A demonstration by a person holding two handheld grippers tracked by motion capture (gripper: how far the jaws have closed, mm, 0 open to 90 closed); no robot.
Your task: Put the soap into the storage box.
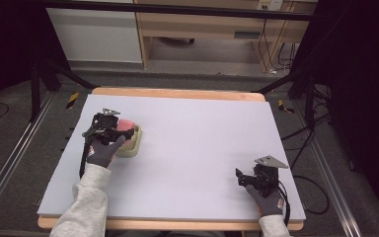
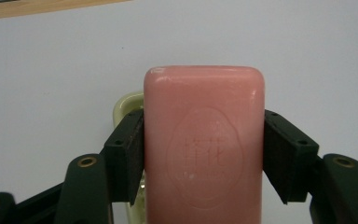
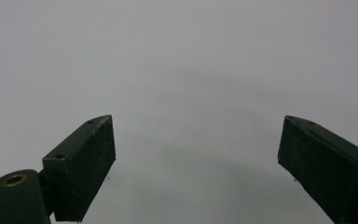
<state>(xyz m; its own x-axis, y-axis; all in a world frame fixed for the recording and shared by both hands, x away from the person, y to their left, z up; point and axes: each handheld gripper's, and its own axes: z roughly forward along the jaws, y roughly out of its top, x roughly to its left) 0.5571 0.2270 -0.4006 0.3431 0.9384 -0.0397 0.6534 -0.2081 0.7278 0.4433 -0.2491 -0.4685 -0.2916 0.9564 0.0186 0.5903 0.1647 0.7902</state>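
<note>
The pink soap (image 2: pixel 204 144) sits pinched between the left gripper's (image 1: pixel 109 129) fingers (image 2: pixel 127 154) above a pale dish (image 1: pixel 131 143) near the counter's (image 1: pixel 202 143) left edge. The right gripper (image 1: pixel 256 178), fingers (image 3: pixel 81 168) wide, rests by the near right corner.

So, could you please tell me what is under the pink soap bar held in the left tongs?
Under the soap bar, a pale yellow-green soap dish sits on the table. Only the dish's rim shows beside the bar; its inside is covered by the soap and the left tongs.
</note>
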